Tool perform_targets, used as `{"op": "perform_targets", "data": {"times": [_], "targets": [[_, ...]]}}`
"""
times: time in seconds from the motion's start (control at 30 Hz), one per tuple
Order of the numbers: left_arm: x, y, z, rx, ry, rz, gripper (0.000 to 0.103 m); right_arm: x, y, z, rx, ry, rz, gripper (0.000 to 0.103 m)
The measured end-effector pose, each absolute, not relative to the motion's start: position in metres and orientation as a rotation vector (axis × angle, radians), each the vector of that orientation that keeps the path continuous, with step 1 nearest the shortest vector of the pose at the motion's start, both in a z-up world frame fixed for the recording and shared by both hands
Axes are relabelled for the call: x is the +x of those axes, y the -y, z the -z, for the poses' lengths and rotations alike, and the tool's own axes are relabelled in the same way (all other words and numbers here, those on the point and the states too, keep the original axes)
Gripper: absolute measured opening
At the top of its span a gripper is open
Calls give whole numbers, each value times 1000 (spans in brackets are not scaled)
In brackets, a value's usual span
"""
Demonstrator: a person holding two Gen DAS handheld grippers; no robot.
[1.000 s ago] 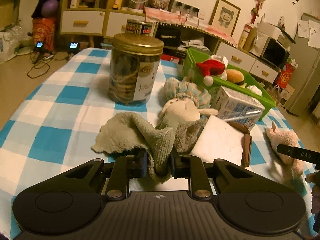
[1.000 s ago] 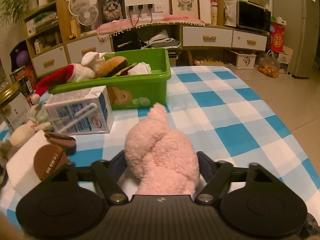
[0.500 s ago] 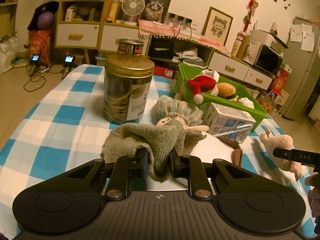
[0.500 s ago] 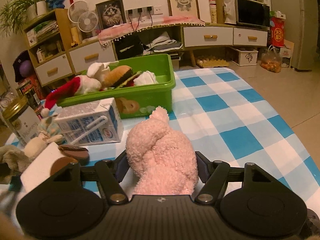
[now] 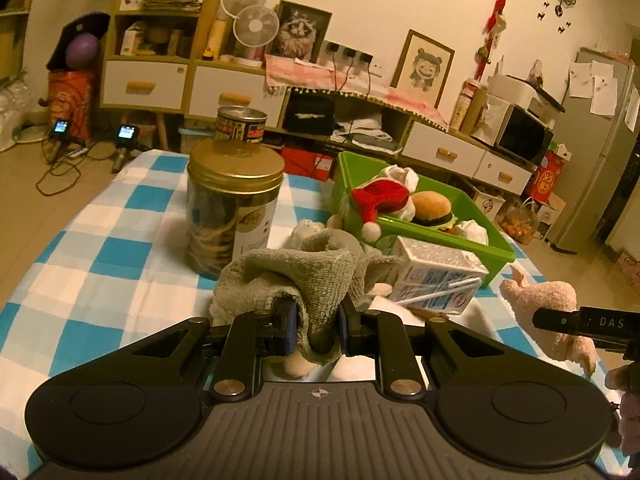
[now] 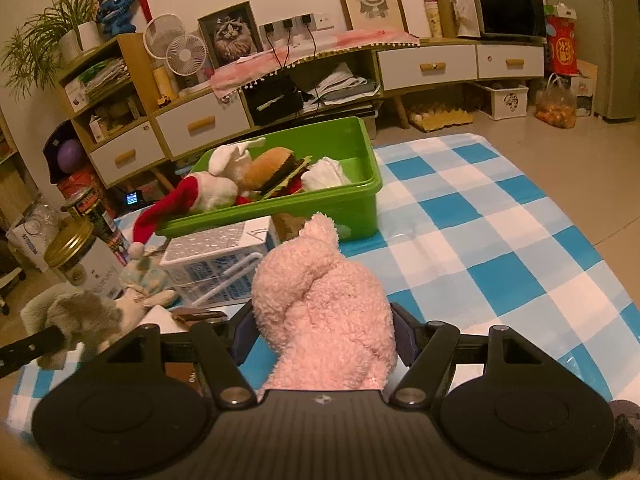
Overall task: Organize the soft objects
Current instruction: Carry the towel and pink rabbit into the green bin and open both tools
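We've got both soft things off the table (image 6: 500,216): left gripper (image 5: 316,320) pinching the grey cloth (image 5: 296,268), right gripper (image 6: 324,340) clamped round the pink plush (image 6: 320,304). Next, carry them over the green bin (image 6: 360,196) behind the carton (image 6: 216,264), probably clearing it, then let go.
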State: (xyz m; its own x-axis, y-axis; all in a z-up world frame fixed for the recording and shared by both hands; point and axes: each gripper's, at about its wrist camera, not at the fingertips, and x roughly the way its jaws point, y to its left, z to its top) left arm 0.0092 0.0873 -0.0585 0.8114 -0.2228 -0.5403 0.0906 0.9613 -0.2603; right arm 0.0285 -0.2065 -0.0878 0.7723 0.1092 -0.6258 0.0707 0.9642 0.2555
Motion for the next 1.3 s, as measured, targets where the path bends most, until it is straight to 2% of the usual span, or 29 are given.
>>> {"op": "perform_targets", "data": {"times": [0.8, 1.3], "targets": [[35, -58, 26, -289, -589, 187, 18, 32, 201, 47, 396, -696, -66, 49], [81, -11, 11, -302, -602, 228, 19, 72, 212, 23, 539, -664, -33, 49]]}}
